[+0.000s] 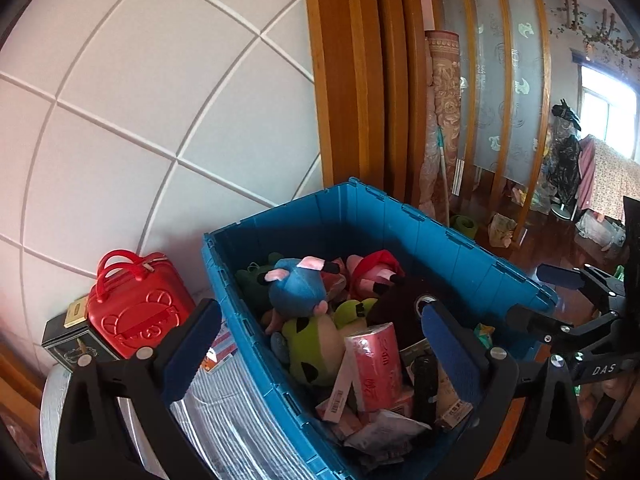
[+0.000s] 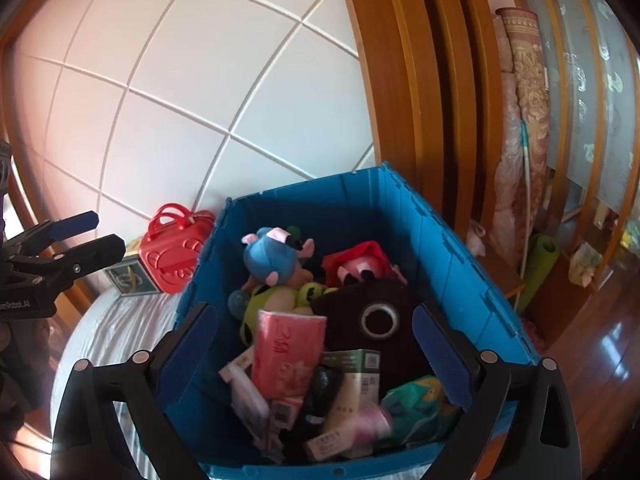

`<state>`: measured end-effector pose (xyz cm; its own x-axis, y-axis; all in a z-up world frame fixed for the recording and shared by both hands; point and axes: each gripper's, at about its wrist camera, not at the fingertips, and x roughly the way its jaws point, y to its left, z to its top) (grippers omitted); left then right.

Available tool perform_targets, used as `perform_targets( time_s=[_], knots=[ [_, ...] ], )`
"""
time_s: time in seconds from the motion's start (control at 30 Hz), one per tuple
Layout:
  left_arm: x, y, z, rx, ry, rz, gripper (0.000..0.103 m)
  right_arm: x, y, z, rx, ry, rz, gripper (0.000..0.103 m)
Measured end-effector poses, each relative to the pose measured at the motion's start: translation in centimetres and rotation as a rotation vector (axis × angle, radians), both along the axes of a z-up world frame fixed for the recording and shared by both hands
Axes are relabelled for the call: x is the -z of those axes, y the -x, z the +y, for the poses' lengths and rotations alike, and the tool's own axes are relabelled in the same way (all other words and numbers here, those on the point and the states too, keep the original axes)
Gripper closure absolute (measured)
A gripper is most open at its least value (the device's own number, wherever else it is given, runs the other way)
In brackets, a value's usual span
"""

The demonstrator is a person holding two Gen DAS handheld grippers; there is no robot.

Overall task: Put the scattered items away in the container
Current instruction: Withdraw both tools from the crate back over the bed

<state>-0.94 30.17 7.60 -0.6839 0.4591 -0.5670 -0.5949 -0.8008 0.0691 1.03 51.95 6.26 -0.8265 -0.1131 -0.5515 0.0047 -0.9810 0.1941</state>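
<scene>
- The blue bin (image 2: 460, 264) fills the lower centre of both views, its mouth open and its contents heaped well up its walls.
- Inside, at the back, sit a blue plush (image 2: 272, 256) and a red-and-pink plush (image 2: 360, 266); a green plush (image 1: 312, 344) lies below them, and a black plush (image 2: 376, 312) with a ring eye sits at centre right.
- Nearer the frame bottom lie a pink tissue pack (image 2: 288, 354), small cartons, a dark bottle-like thing and a teal pouch (image 2: 416, 404), all loosely stacked.
- Judged by look, the plush is light and soft and would take a pinch anywhere on the body; the tissue pack is squashy and best taken across its narrow sides; the film wrappers may be slippery.
- The left gripper (image 1: 320, 354) stands wide over the bin, nothing between its pads.
- The right gripper (image 2: 316, 354) is also spread wide and empty above the pile.
- Left of the bin, against the white panelled wall (image 1: 140, 100), a red case (image 1: 140, 308) and a dark box (image 1: 68, 340) rest on a striped cover, still outside.
- These two look rigid; the case's handles offer a hold.
</scene>
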Motion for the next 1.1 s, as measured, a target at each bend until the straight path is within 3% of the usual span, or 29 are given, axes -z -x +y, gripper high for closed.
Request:
perform_targets(
  time_s=[0.3,0.57,0.83,1.1],
  knots=[
    [0.8,-0.6,-9.0,-0.218,-0.013,-0.030,0.001,-0.7,-0.1,-5.7,-0.014,-0.009,-0.045,0.000],
    [1.9,-2.5,-17.9,-0.407,0.009,-0.053,0.001,-1.4,-0.5,-13.6,-0.152,-0.033,-0.059,0.000],
    [2.8,-4.1,-25.3,-0.512,0.018,-0.071,0.001,-1.6,-1.9,-20.8,-0.228,-0.046,-0.063,0.000],
    [4.0,-5.3,-29.4,-0.527,0.040,-0.104,0.001,-1.6,-3.7,-25.6,-0.270,-0.051,-0.070,0.000]
  ],
)
